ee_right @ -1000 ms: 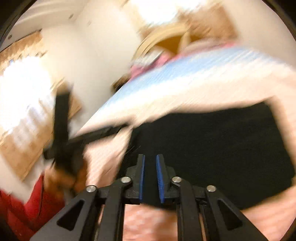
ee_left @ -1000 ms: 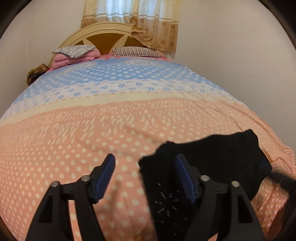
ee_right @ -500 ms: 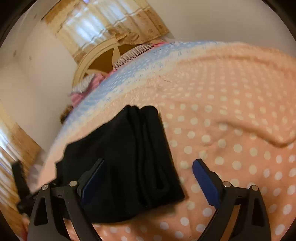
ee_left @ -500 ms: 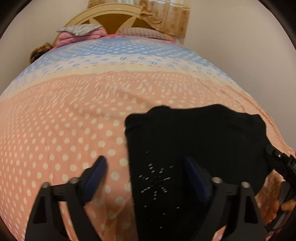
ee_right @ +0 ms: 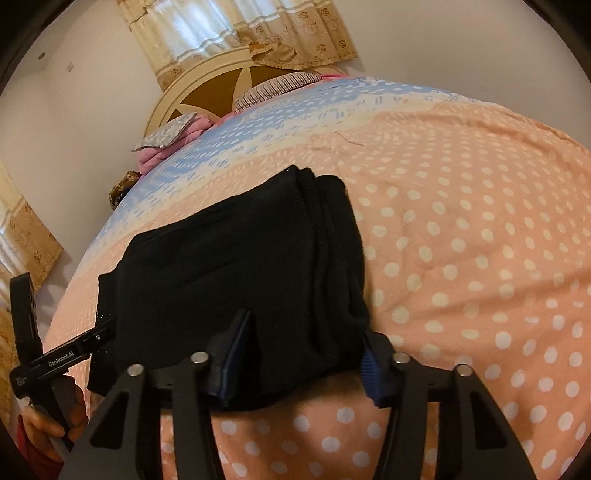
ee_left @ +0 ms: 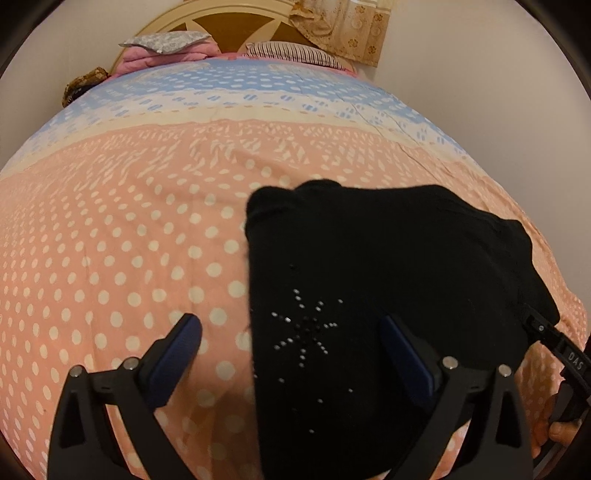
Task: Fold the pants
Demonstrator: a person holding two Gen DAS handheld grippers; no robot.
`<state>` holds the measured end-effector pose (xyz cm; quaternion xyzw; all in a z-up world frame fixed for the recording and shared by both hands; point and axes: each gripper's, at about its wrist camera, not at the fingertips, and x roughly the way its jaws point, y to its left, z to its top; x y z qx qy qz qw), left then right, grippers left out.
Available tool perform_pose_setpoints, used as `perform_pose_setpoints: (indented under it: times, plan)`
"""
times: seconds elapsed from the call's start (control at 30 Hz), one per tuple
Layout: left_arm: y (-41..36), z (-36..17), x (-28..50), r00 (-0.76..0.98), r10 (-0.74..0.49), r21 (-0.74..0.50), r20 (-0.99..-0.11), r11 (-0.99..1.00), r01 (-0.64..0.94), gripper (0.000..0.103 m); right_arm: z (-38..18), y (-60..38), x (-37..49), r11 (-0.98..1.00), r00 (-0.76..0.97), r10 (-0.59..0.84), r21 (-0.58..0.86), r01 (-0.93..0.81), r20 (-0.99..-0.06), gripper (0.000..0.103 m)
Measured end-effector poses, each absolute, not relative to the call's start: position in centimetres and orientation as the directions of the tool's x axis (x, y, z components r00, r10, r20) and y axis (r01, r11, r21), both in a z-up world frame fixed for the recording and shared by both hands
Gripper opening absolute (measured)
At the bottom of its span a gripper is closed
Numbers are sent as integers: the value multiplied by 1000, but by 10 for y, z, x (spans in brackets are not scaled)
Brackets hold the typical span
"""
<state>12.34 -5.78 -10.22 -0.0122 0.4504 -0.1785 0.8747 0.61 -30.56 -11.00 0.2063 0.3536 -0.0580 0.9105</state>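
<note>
Your left wrist camera sits low and close over the peach polka-dot bedspread (ee_left: 110, 258), facing 12 o'clock toward the cream arched wooden headboard (ee_left: 229, 14). The folded black knit pants (ee_left: 369, 277) fill its frame from centre to 4 o'clock. Your right wrist camera also looks up the bed from close in, with the headboard (ee_right: 207, 92) at 11 o'clock. Both views share the pants (ee_right: 240, 266), bedspread (ee_right: 461, 221) and headboard.

Folded black knit pants (ee_left: 369, 280) lying on the polka-dot pink and blue bedspread (ee_left: 122, 229), open left gripper (ee_left: 291, 350) over their left edge, open right gripper (ee_right: 303, 343) at their right end, striped pillow (ee_left: 295, 53) before the arched wooden headboard (ee_left: 229, 18) beyond
</note>
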Motion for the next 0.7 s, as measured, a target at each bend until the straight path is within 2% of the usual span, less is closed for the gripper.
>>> perform_pose_setpoints:
  times: [0.2, 0.23, 0.33, 0.47, 0.6, 0.7]
  plan:
    - [-64, -102, 118, 529, -332, -170, -781, 928, 332, 97, -111, -307, 7, 904, 747, 43, 345, 254, -663, 50]
    - [-67, -102, 118, 530, -340, -174, -777, 925, 338, 93, -112, -308, 7, 900, 749, 47, 353, 255, -661, 50]
    - [-71, -98, 114, 526, -382, -181, -760, 902, 393, 70, -113, -309, 7, 897, 753, 49, 361, 256, -656, 52]
    - [-75, -97, 111, 530, -407, -187, -744, 888, 420, 54, -114, -310, 7, 893, 757, 53, 370, 256, -651, 53]
    - [-74, -98, 113, 523, -419, -203, -743, 885, 420, 54, -114, -310, 7, 892, 762, 51, 373, 257, -646, 54]
    - [-71, -99, 115, 520, -422, -231, -743, 890, 392, 61, -114, -311, 7, 887, 767, 55, 384, 256, -639, 54]
